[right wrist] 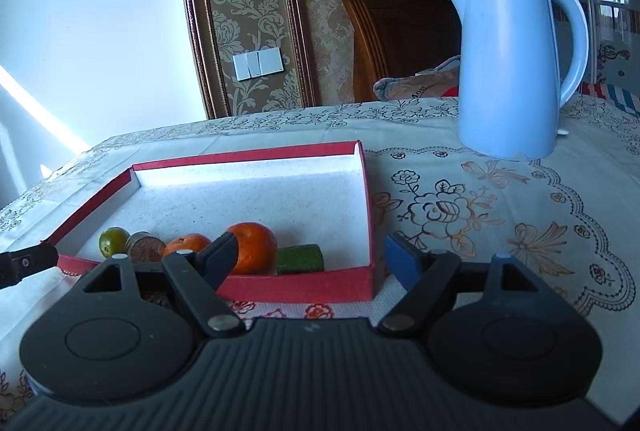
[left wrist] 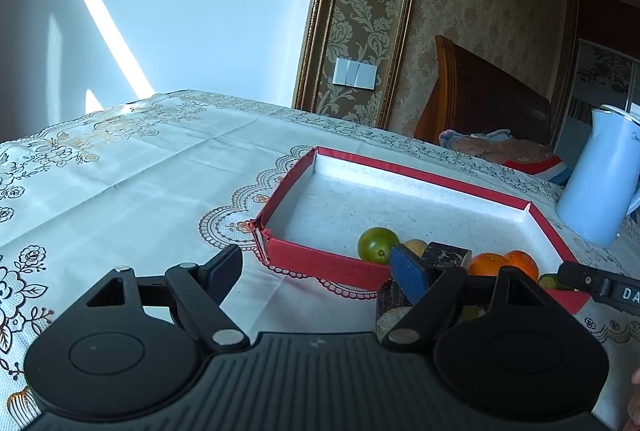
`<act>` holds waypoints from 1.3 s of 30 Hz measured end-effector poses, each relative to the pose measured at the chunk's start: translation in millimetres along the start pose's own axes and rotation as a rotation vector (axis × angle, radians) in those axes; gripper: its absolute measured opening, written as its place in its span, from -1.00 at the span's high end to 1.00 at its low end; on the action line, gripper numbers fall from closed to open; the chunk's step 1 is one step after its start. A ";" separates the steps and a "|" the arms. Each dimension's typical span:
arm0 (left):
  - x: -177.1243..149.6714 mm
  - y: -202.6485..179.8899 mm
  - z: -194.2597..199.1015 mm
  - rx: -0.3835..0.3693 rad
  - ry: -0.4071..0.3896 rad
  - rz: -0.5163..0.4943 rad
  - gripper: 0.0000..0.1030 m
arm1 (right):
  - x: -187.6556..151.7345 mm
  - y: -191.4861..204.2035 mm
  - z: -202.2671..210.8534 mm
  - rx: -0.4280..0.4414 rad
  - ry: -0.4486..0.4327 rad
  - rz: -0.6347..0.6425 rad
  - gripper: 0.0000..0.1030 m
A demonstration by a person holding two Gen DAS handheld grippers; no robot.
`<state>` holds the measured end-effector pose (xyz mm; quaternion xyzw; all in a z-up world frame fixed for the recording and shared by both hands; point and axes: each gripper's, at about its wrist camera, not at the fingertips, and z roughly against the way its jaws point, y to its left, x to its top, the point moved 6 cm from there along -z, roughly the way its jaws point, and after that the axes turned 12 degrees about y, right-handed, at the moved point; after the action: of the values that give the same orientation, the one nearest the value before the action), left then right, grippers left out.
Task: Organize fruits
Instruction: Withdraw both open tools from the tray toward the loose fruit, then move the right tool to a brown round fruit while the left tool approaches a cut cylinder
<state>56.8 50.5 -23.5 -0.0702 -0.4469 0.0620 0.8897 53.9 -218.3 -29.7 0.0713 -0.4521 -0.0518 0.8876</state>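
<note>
A shallow red box with a white inside (left wrist: 320,259) (right wrist: 352,287) lies on the table. Along its near wall sit a green round fruit (left wrist: 375,245) (right wrist: 113,241), two oranges (left wrist: 520,263) (right wrist: 254,247), a brown cut piece (right wrist: 145,247) and a green block (right wrist: 300,258). My left gripper (left wrist: 318,271) is open and empty, just in front of the box's near wall. My right gripper (right wrist: 312,259) is open and empty, at the box's near right corner. A dark object (left wrist: 394,305) lies on the table behind my left gripper's right finger.
A light blue electric kettle (right wrist: 508,71) (left wrist: 596,183) stands on the table behind and right of the box. The table wears a white cloth with a flower pattern (left wrist: 120,167). A wooden chair back (right wrist: 400,39) and a wall stand behind.
</note>
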 end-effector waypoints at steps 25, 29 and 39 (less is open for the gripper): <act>-0.3 11.6 -4.8 -0.020 0.044 0.047 -0.57 | -51.9 77.0 18.6 0.140 0.184 0.248 0.06; -0.7 9.8 -5.0 -0.029 0.053 0.037 -0.57 | -52.6 78.7 11.5 0.161 0.219 0.244 0.24; -8.6 -8.2 -4.2 -0.051 0.077 -0.084 -0.57 | -53.3 79.8 11.9 0.180 0.213 0.243 0.50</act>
<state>55.4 40.7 -31.3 -0.0763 -0.4165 0.0103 0.9059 15.2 -132.3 -51.3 0.1003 -0.3635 0.1044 0.9203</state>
